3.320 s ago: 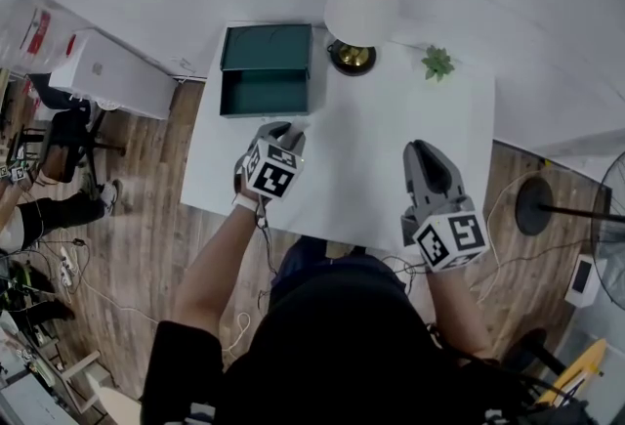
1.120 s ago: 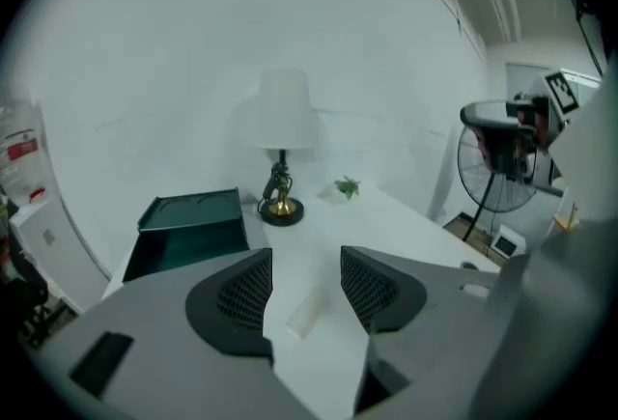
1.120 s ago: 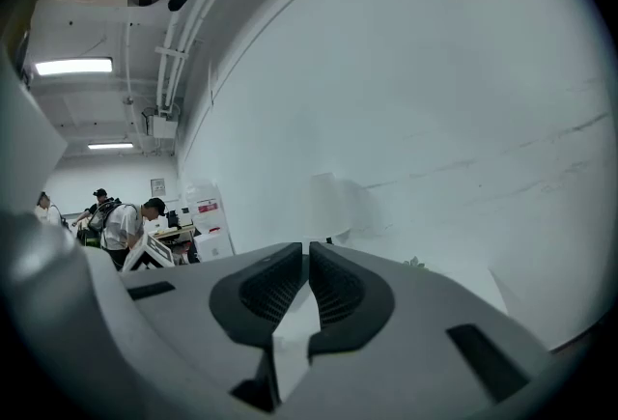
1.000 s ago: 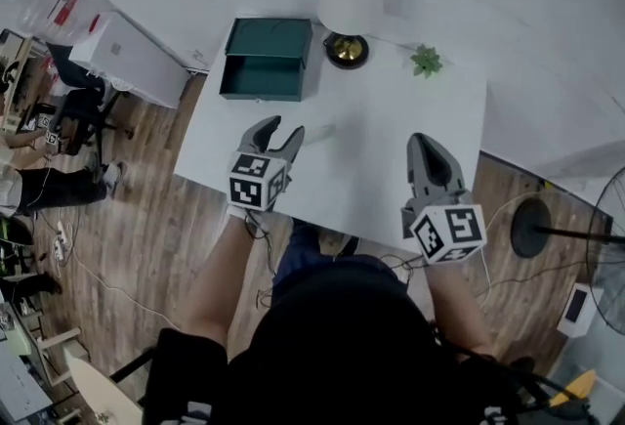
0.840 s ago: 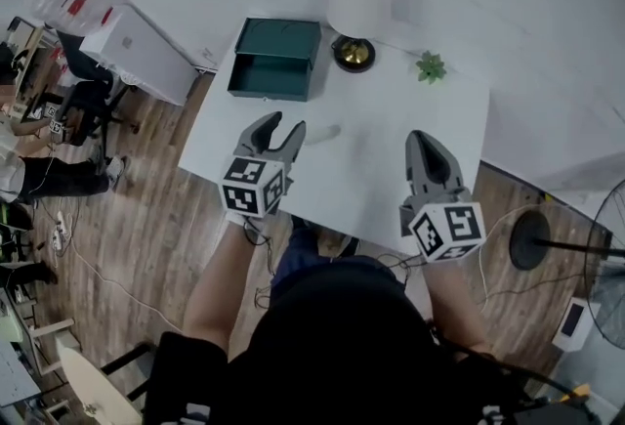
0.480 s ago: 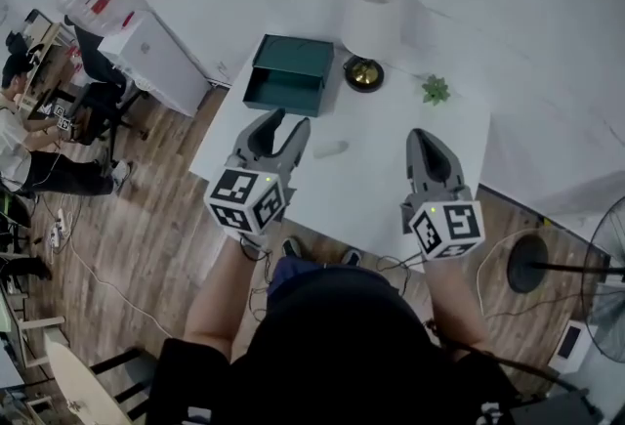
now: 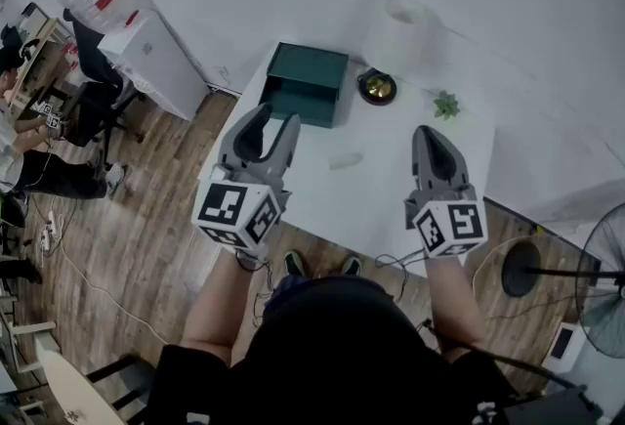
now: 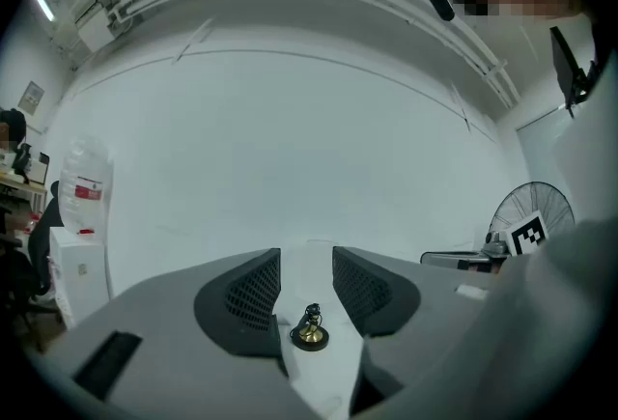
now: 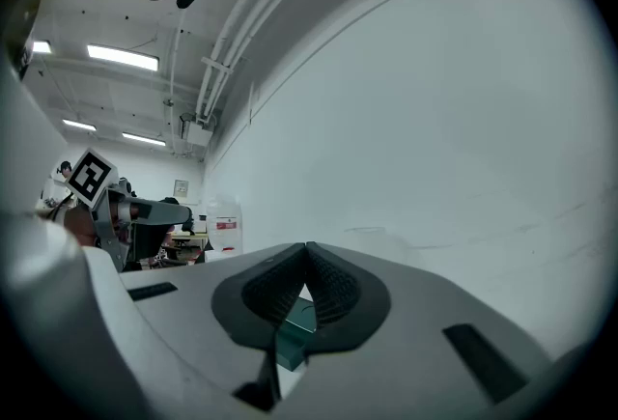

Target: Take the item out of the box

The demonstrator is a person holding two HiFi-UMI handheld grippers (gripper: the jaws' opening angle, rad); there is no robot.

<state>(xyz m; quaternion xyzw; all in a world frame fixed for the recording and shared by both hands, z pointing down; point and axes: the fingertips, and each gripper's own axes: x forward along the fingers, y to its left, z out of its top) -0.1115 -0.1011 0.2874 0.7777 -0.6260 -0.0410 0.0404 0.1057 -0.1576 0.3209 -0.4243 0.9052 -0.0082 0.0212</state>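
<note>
Small pale oblong item [image 7: 345,160]: lying on the white counter [image 7: 391,203], outside the dark green rectangular box [image 7: 311,96] and just in front of it. Only the head view is showing the item; neither gripper view is catching it.

Box: standing open near the counter's far left corner. The right gripper view is showing one green corner of it [image 9: 294,336] below the tongs.

Left tongs [image 7: 276,117]: hovering over the counter's left edge, jaws apart and just closing, nothing between them. Their own view is showing the brass lamp base [image 8: 310,336] far off through the gap.

Right tongs [image 7: 427,133]: hovering over the counter's near right side, jaws pressed together, empty.

White lamp shade [image 7: 400,22] and small green plant [image 7: 446,105]: standing along the counter's far edge.
</note>
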